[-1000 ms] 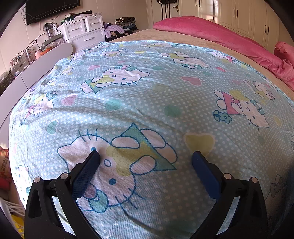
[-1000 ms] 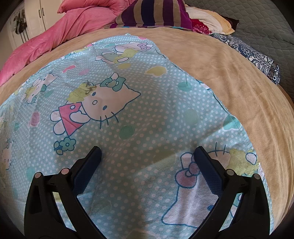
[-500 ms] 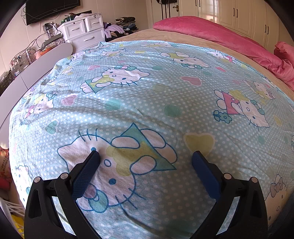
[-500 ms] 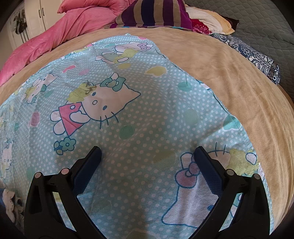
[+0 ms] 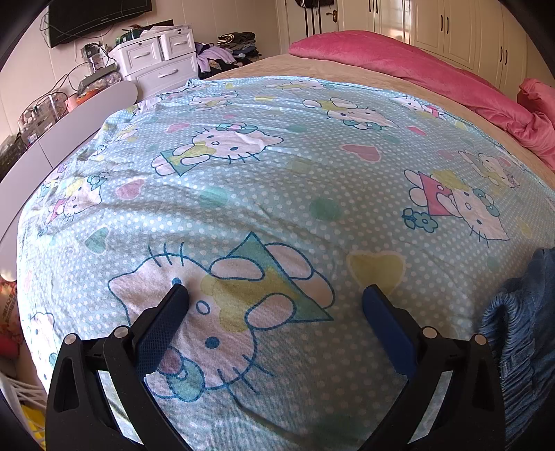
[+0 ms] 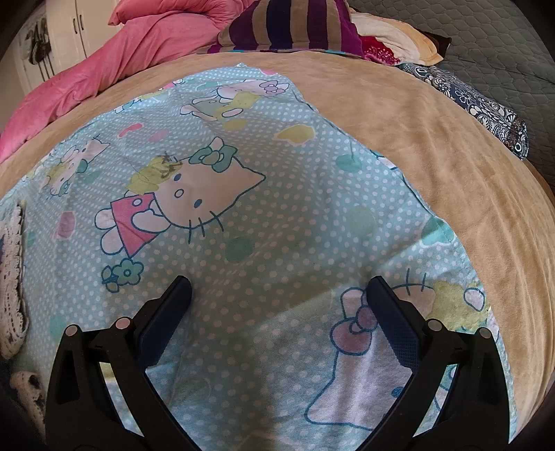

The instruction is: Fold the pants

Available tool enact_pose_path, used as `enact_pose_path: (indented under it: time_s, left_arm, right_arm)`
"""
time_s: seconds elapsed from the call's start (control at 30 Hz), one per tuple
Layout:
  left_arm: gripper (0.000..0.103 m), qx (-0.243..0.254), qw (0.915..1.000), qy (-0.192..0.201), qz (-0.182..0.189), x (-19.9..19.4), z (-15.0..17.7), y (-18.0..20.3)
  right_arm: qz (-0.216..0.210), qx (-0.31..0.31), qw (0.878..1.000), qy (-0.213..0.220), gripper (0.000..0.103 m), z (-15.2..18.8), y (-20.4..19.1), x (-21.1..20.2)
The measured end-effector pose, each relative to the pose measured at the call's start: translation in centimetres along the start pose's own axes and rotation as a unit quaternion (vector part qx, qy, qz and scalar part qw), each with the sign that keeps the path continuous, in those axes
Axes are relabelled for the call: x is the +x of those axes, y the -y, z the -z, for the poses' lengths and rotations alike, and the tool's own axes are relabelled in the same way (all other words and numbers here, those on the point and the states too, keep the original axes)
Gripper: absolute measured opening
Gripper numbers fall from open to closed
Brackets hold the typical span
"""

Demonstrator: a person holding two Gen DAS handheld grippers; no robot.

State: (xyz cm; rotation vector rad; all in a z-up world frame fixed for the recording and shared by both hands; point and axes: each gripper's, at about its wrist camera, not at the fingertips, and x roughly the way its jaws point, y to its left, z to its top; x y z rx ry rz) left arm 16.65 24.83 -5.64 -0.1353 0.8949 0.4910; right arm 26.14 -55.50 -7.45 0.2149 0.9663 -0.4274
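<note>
left gripper (image 5: 275, 295) wide open, empty, right gripper (image 6: 279, 286) likewise

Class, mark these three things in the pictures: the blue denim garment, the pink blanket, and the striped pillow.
blue denim garment (image 5: 520, 333): left wrist view, on its gathered, ribbed band.
pink blanket (image 5: 399, 59): left wrist view, on its upper fold.
striped pillow (image 6: 291, 24): right wrist view, on a purple stripe near its middle.

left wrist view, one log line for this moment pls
left gripper: open, empty, over cartoon sheet | right gripper: open, empty | denim pants: bunched at right edge, ungrasped | fold: not begun
</note>
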Motion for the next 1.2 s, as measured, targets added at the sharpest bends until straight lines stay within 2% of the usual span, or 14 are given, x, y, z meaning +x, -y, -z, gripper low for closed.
enact_pose_path:
  time_s: [0.53, 1.2]
  left_arm:
    - [0.099, -0.011, 0.9997, -0.003, 0.021, 0.25, -0.16, -0.66]
    - [0.099, -0.006, 0.9999, -0.002, 0.015, 0.22, -0.22, -0.59]
  right_arm:
    - [0.000, 0.000, 1.000, 0.000, 0.095, 0.04, 0.05, -0.02]
    - [0.000, 0.000, 1.000, 0.000, 0.095, 0.02, 0.02, -0.01]
